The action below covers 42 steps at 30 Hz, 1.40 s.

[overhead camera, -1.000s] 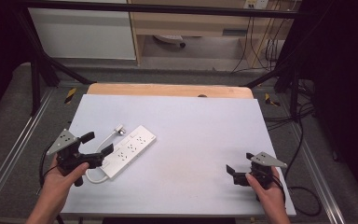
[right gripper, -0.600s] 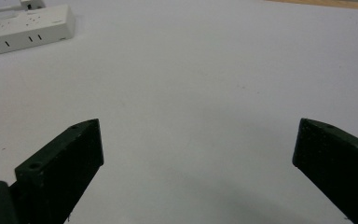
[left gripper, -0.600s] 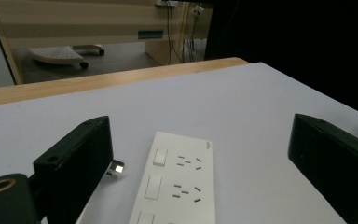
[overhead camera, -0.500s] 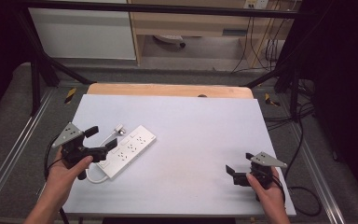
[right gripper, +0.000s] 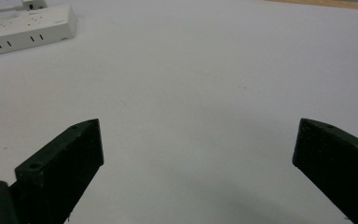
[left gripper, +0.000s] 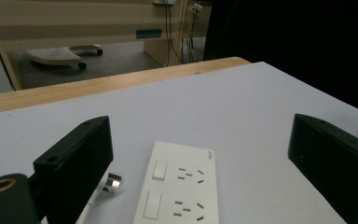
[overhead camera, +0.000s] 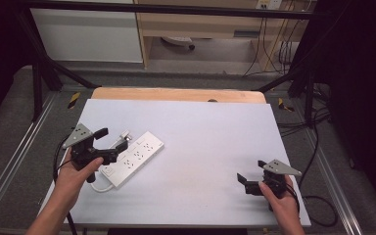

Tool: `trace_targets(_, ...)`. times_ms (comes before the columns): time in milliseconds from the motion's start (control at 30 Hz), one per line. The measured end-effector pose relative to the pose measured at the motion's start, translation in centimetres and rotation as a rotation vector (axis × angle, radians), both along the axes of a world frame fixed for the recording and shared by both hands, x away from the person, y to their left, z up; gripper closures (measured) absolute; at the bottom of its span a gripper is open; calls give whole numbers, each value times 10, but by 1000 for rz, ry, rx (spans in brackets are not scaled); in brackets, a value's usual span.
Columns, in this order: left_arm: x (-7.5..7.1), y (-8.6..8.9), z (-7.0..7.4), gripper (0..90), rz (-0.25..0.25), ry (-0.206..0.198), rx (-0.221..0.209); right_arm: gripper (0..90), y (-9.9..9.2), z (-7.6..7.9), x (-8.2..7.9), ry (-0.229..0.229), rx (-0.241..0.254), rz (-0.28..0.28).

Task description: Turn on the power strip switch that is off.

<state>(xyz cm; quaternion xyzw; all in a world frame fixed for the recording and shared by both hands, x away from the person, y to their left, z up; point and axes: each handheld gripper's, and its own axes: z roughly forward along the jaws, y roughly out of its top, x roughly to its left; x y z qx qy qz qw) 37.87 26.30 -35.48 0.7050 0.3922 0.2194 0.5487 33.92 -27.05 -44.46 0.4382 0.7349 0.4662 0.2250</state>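
movement: our left gripper [overhead camera: 111, 138], jaws spread, has slid to the power strip [overhead camera: 133, 158] at nine o'clock; right gripper [overhead camera: 251, 176] waits spread at five.

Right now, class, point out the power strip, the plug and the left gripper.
power strip [overhead camera: 136, 156]: high view, middle of its white top face.
plug [left gripper: 112, 182]: left gripper view, its metal tip.
left gripper [overhead camera: 111, 138]: high view, midway between its open jaws.

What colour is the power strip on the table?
White, with dark socket slots. The power strip shows best in the left gripper view.
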Motion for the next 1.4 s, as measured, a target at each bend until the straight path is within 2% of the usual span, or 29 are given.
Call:
trace_targets(767, 24, -17, 1, 68, 5, -1, 16, 21, -1, 1, 0, -5, 5, 0)
trace_targets(1400, 43, -21, -7, 72, 33, 11, 22, 23, 0, 0, 0, -4, 5, 5)
